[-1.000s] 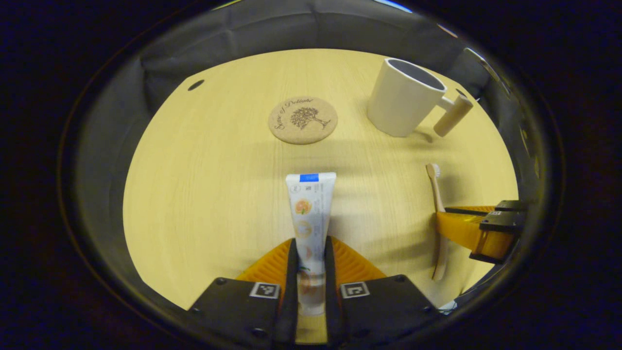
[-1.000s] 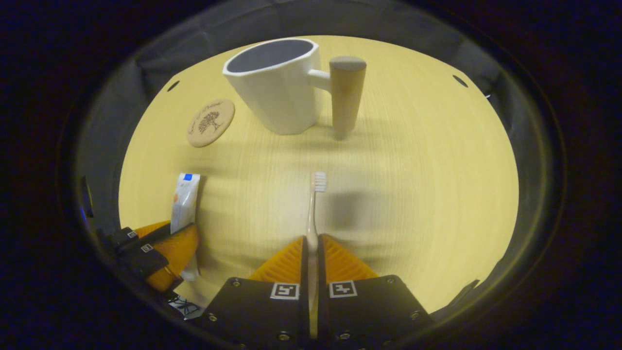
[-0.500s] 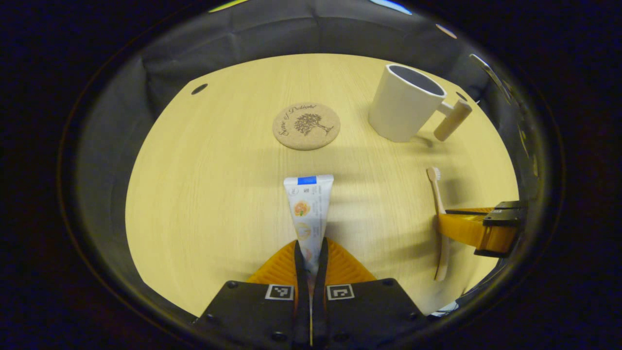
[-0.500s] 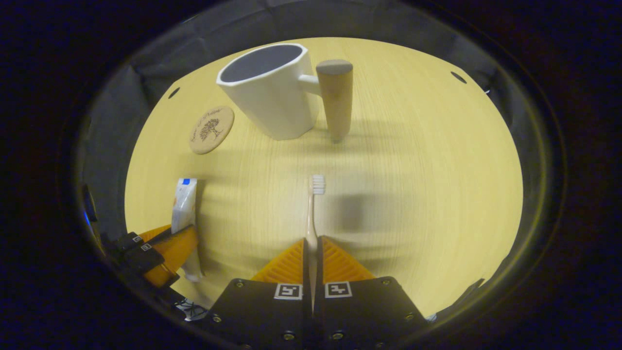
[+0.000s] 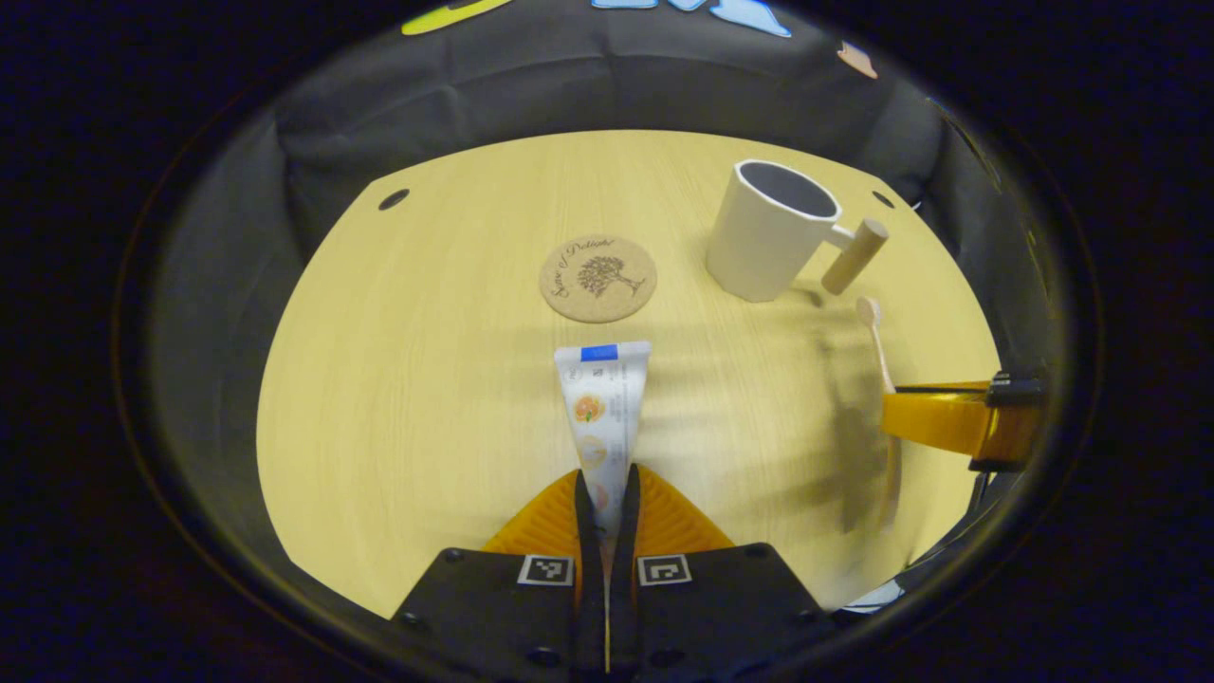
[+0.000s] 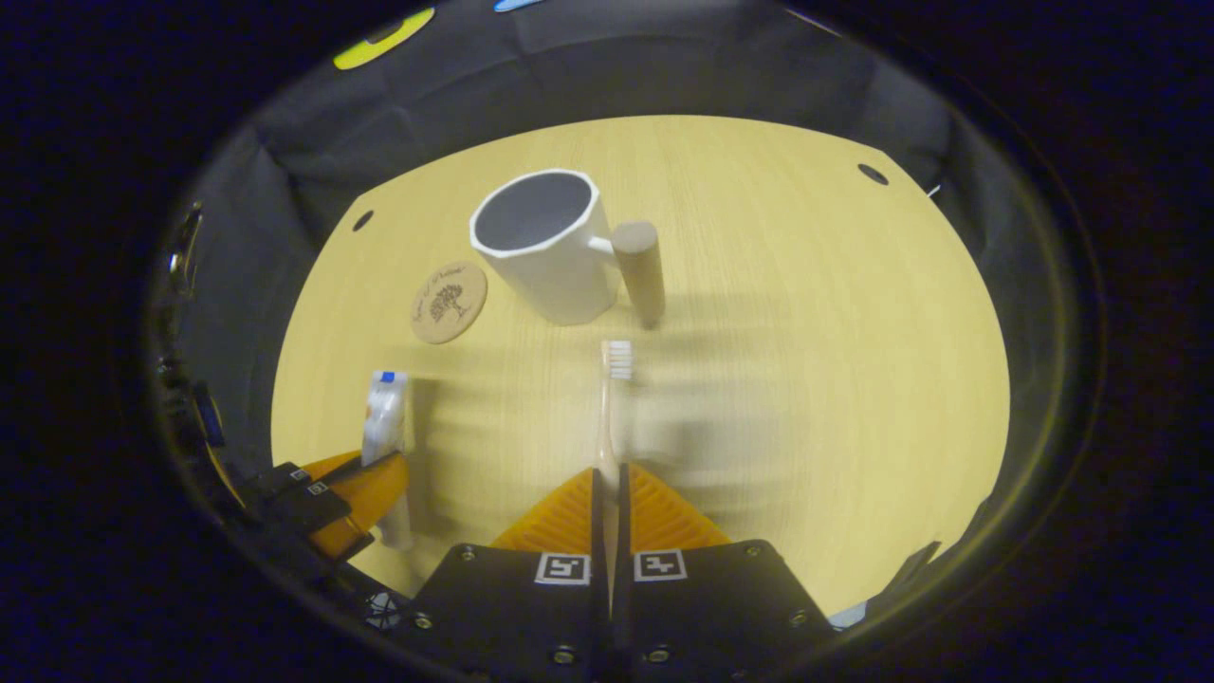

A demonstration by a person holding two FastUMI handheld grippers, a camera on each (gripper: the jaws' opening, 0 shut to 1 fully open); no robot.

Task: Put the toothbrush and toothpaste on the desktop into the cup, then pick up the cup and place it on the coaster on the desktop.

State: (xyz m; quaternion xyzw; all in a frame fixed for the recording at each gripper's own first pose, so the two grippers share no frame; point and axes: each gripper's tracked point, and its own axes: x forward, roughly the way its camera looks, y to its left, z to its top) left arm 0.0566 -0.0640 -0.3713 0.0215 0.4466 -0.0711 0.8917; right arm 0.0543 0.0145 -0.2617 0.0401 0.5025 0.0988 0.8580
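Left gripper [image 5: 607, 489]: bottom centre of the left gripper view, fingers pressed together on the toothpaste [image 5: 601, 408], whose flat end points up-frame.
Right gripper [image 6: 607, 484]: bottom centre of the right gripper view, fingers clamped on the toothbrush [image 6: 609, 408], bristles toward the cup.
Cup [image 6: 545, 247]: upright on the desktop [image 6: 806, 332], upper centre, wooden handle to its right.
Coaster [image 6: 449, 302]: just left of the cup, lying flat, bare.
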